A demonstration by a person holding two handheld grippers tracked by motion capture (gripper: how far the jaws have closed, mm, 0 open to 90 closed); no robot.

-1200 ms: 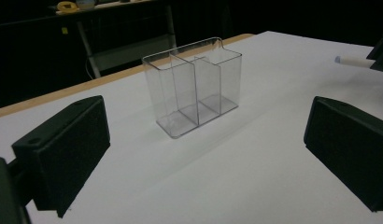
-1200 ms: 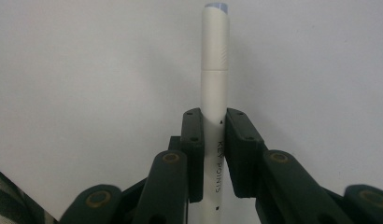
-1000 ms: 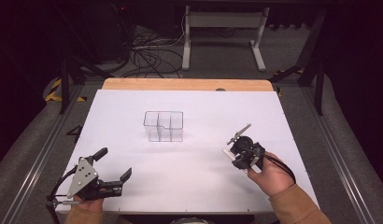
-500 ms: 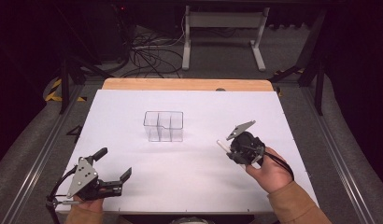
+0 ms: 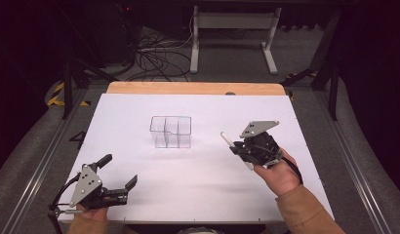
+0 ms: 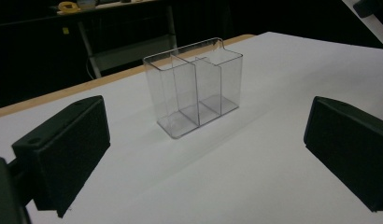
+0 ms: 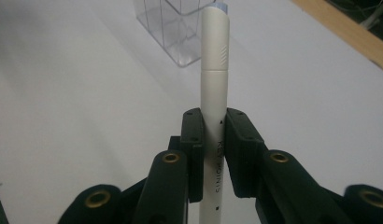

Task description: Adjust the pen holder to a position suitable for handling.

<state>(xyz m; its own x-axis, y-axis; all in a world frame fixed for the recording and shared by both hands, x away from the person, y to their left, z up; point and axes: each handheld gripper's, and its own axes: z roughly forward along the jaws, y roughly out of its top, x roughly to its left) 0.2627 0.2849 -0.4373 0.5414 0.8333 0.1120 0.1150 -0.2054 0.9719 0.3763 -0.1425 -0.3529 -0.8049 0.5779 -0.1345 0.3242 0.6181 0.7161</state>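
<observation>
From the high view we see a white tabletop [image 5: 198,195] with a clear plastic divided organizer [image 5: 171,131] standing upright near its middle; the left gripper [image 5: 121,176] rests at the near left corner with its jaws spread apart and nothing between them, while the right gripper [image 5: 238,149], held in the person's right hand [image 5: 277,174], is raised to the right of the organizer, clamped on a white marker pen [image 5: 235,149] that points toward the organizer. In the left gripper view we look between two wide-apart black jaws at the organizer [image 6: 194,88], whose clear walls split it into compartments, all empty. In the right gripper view we see the jaws pressed on the marker pen's [image 7: 214,93] barrel, with its capped end reaching toward the organizer [image 7: 178,28] beyond.
</observation>
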